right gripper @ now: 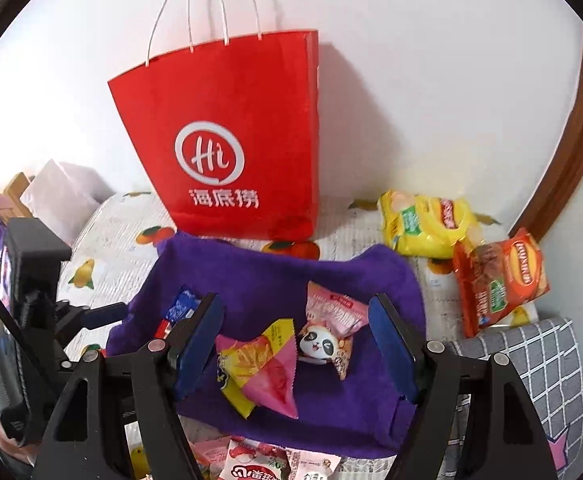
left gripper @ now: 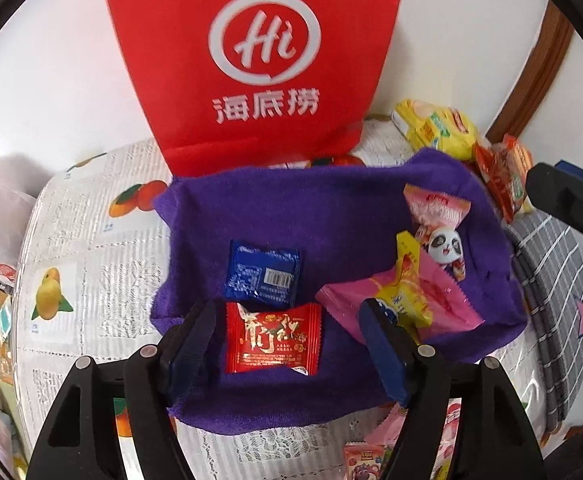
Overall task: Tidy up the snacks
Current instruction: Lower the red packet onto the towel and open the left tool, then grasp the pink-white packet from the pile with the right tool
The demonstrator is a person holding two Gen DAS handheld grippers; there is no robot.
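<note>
Snacks on purple towel [left gripper: 291, 208]; sorting step. Left jaws [left gripper: 287, 344] stood apart around red packet [left gripper: 274, 338], not pinching. Right jaws [right gripper: 295, 344] apart, empty. Next: pick pink packet [right gripper: 269, 376].

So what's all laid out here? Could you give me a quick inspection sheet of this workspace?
Surface: fruit-print tablecloth with a purple towel spread on it.
Job's things: on the towel, a blue packet, a red packet, a pink and yellow packet, a panda snack.
Clutter: yellow chip bag and orange chip bag off the towel; more packets at the near edge.
Grippers: left gripper with jaws open around the red packet, pads apart from it; right gripper open above the panda snack.
Cables: nothing seen.
Surroundings: red paper bag against a white wall.
</note>
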